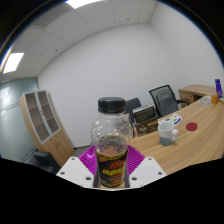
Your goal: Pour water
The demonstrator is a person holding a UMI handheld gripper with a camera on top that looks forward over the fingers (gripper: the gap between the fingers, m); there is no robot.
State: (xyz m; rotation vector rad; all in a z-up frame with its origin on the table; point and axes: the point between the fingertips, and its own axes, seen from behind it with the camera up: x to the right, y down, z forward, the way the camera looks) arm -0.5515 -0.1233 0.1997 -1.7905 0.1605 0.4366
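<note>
We hold the gripper [111, 170] with its jaws closed on a clear black-capped bottle [111, 140], upright so nothing spills, lifted above the wooden tabletop [195, 135]. A white cup [168, 135], likely our pouring target, stands beyond.

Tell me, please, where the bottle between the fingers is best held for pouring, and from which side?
Grip the bottle at its labelled lower body, from the near side, as the tool already does. It stands upright, its straight walls meeting the pads squarely, while the shoulder narrows toward the black cap.
</note>
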